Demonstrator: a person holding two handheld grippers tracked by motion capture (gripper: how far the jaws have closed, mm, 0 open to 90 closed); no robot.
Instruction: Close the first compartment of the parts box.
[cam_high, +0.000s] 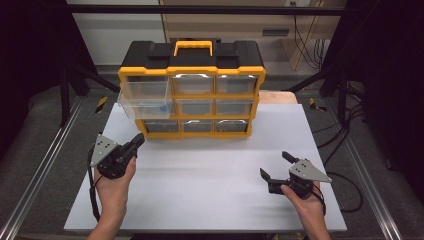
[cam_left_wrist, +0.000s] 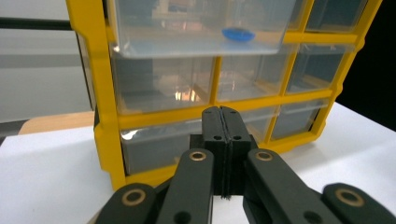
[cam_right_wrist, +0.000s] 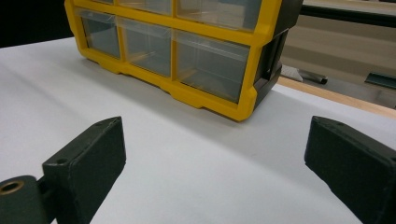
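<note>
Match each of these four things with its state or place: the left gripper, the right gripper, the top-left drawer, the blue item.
Things:
1. left gripper
2. right gripper
3. top-left drawer
4. blue item

States or places:
A. pulled out of the organiser
B. jaws wide apart
C. lying in the open drawer
D. jaws pressed together, empty

Pairs: 1-D, 2-B, 3-A, 4-C

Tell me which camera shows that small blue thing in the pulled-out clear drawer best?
The left gripper view: the small blue disc lies close and sharp on the drawer's floor. The high view gives a faint blue speck; the right gripper view cuts off above the lower drawers.
</note>
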